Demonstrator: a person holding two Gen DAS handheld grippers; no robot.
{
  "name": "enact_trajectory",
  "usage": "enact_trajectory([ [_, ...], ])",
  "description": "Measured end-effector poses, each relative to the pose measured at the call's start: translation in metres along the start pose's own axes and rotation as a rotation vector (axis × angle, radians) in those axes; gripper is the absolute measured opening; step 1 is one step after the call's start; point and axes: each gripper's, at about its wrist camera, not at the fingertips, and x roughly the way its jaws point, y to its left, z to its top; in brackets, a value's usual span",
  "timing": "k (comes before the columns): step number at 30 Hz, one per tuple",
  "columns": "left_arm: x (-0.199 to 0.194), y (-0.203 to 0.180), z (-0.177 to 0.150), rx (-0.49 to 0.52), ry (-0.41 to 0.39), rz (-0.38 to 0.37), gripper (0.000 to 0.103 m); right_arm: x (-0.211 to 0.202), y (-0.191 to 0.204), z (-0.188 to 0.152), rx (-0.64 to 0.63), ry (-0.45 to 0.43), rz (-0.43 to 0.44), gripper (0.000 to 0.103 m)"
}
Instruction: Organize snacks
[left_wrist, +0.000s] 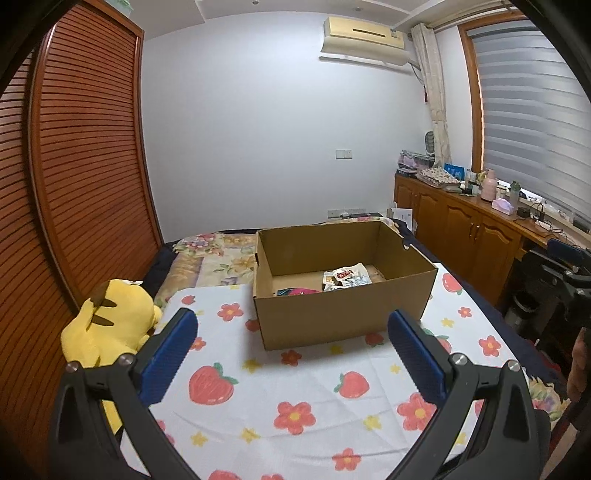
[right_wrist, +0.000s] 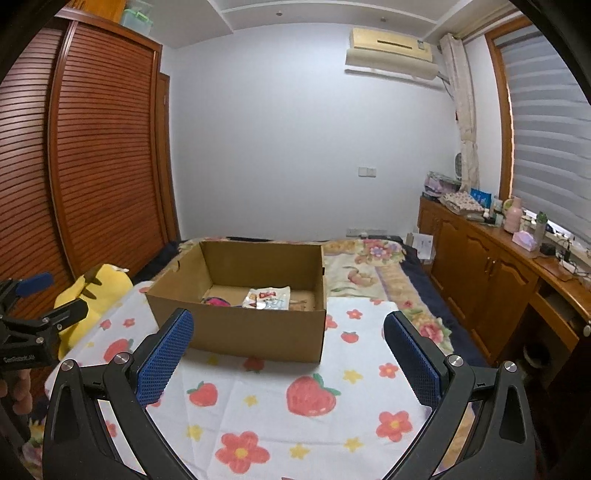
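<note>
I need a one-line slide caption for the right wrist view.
Open right tongs face a cardboard box holding snack packets on a strawberry-print cloth.

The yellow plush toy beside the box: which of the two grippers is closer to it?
Left. The left gripper hangs open right beside the yellow plush toy, which lies just off its left finger. The right gripper, also open, is farther over, beyond the left one.

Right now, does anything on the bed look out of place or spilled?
Nothing is spilled. The snacks lie inside the cardboard box. Only the yellow plush toy seems unrelated, lying beside the cloth.
</note>
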Motion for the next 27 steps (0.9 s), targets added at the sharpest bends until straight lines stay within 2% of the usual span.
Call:
enact_trajectory([
  [16,-0.076,-0.005,-0.035,-0.013,-0.042,0.024,0.103,-0.057,0.019,-0.033,-0.008,-0.014,0.024,0.103],
  [27,-0.095,-0.011,-0.065,-0.019,-0.009,-0.007,0.103,-0.078,0.031,-0.064,0.003,0.004,0.018,0.103],
])
